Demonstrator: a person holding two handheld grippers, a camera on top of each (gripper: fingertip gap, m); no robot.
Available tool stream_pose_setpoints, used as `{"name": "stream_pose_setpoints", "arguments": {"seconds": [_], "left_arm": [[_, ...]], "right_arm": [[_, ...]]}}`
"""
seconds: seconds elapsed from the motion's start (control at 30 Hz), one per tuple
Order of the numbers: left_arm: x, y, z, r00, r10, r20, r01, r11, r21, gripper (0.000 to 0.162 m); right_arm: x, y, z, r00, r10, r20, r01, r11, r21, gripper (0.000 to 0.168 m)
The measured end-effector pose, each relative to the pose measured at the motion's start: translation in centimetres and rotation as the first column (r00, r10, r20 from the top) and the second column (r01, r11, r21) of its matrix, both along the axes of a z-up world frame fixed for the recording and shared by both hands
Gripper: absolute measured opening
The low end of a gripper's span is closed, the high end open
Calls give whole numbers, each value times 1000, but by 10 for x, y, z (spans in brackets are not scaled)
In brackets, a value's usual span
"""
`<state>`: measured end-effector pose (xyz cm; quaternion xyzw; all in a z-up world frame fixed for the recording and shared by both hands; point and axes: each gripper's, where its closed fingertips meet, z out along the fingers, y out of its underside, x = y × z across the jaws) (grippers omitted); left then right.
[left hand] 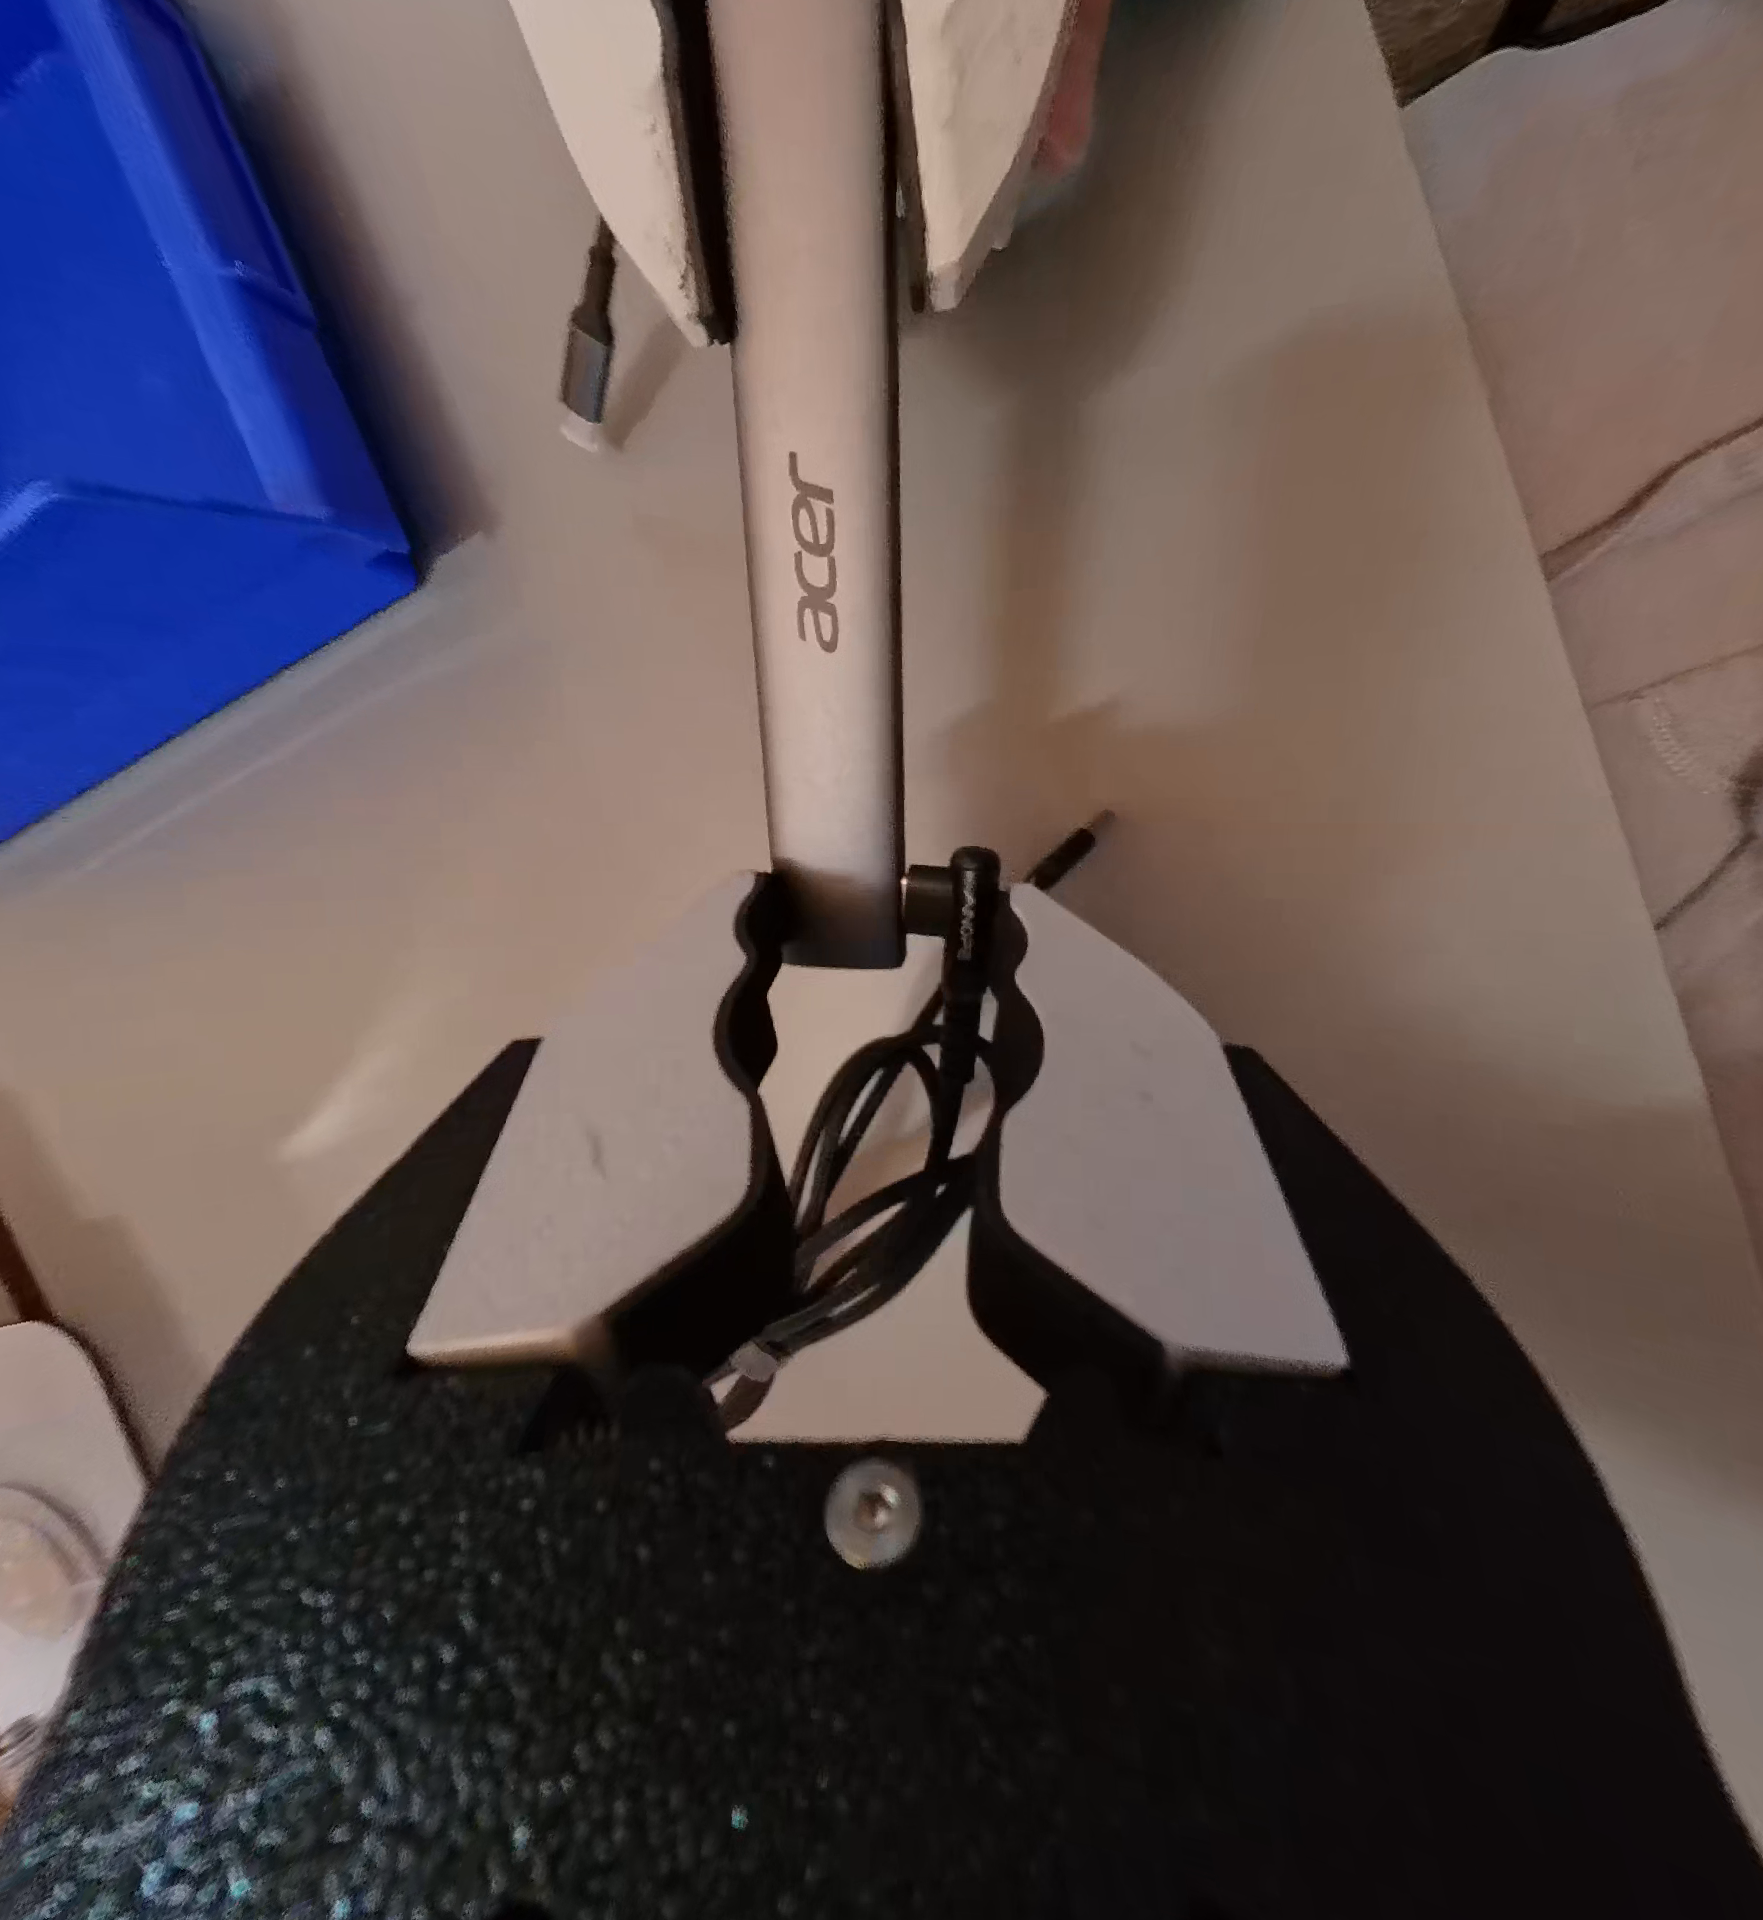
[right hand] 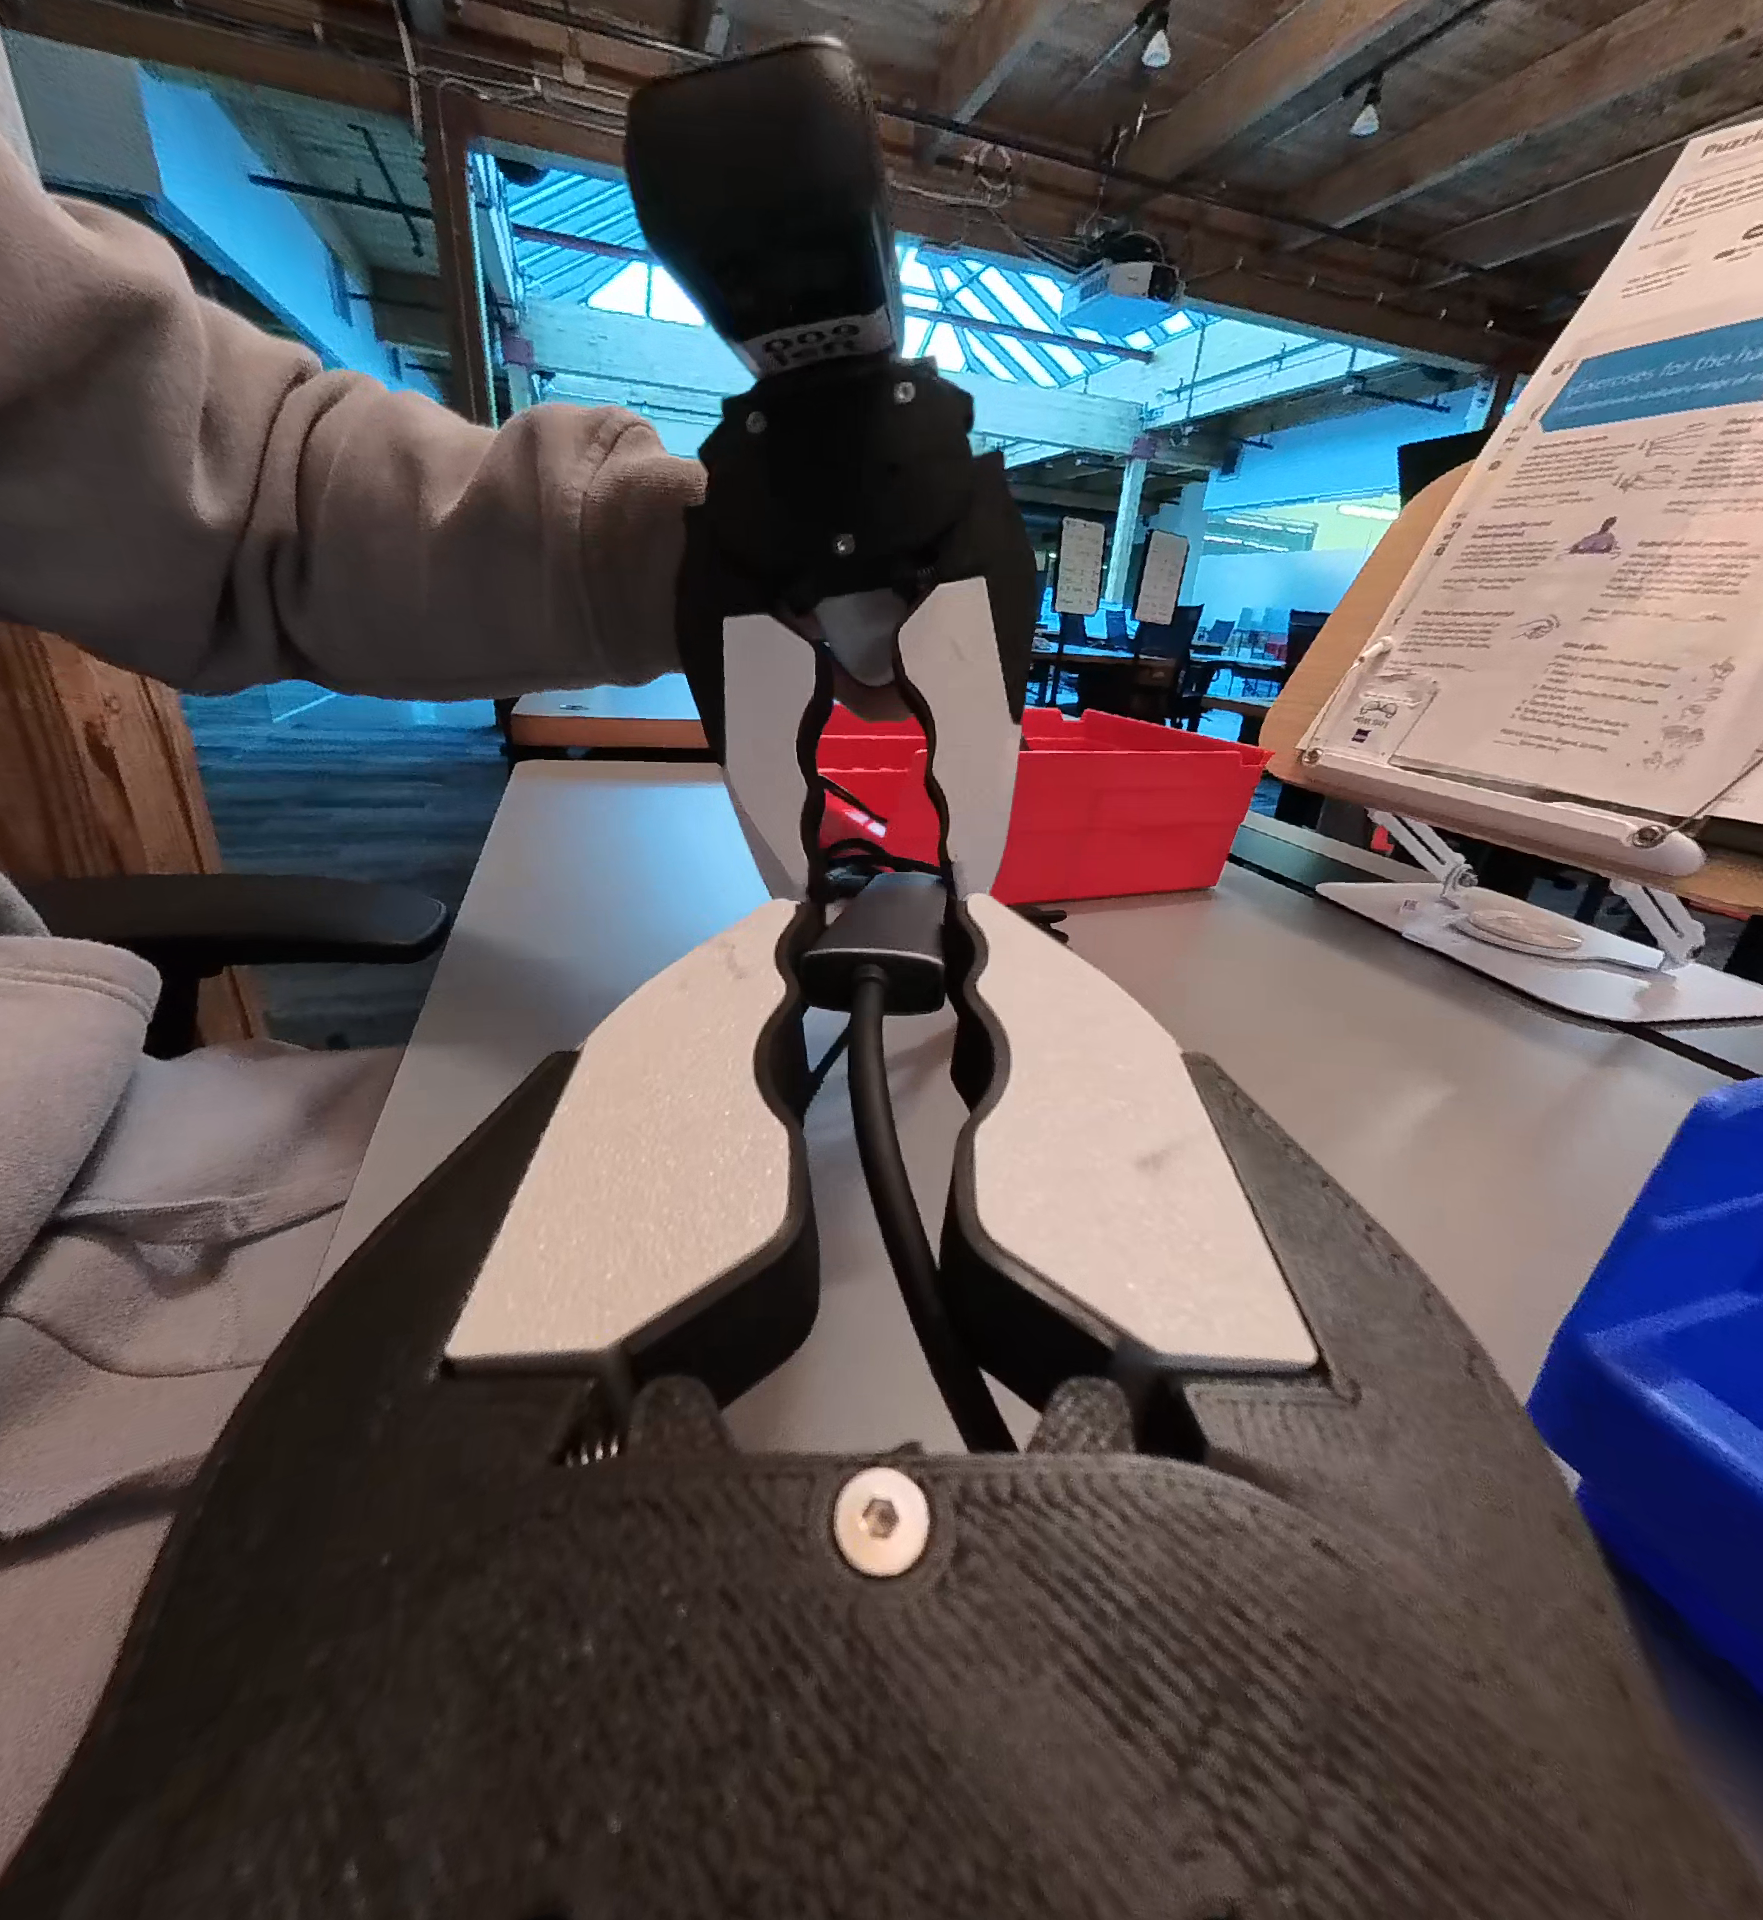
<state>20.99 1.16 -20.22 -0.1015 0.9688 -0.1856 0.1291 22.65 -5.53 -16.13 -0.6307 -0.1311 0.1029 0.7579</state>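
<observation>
A long silver hub (left hand: 827, 623) with a grey logo is held in the air over the pale table (left hand: 285, 935), one gripper at each end. My left gripper (left hand: 887, 914) is shut on its near end, with a black angled plug (left hand: 965, 914) pinched against the hub's right side. The plug's thin black cable (left hand: 856, 1132) loops between my fingers. The right gripper's white fingers (left hand: 648, 156) clamp the far end. In the right wrist view my right gripper (right hand: 877, 935) is shut on the hub's dark end (right hand: 872, 961). The hub's thick black cable (right hand: 892, 1174) runs back between the fingers. The left gripper (right hand: 856, 831) meets it from above.
A blue bin (left hand: 129, 416) sits left of the hub and shows at the right in the right wrist view (right hand: 1708, 1351). A grey USB plug (left hand: 586, 353) lies on the table. A red bin (right hand: 1116, 800) and a paper on a stand (right hand: 1583, 520) stand behind. A grey sleeve (right hand: 233, 468) reaches in from the left. Left tips to right tips: about 8 cm.
</observation>
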Motion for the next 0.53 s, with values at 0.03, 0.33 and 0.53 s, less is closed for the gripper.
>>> {"name": "stream_pose_setpoints", "arguments": {"seconds": [0.03, 0.33, 0.53], "left_arm": [[-1, 0, -1, 1000, 0, -7, 0, 1000, -2, 38], [6, -2, 12, 987, 66, 150, -54, 995, -84, 58], [-2, 79, 57, 875, 374, 307, -327, 925, -194, 62]], "right_arm": [[-1, 0, 0, 1000, 5, 4, -5, 1000, -3, 24], [12, 1, 3, 997, -70, -45, 70, 997, 12, 24], [50, 5, 4, 944, -291, -154, 293, 956, -12, 24]]}}
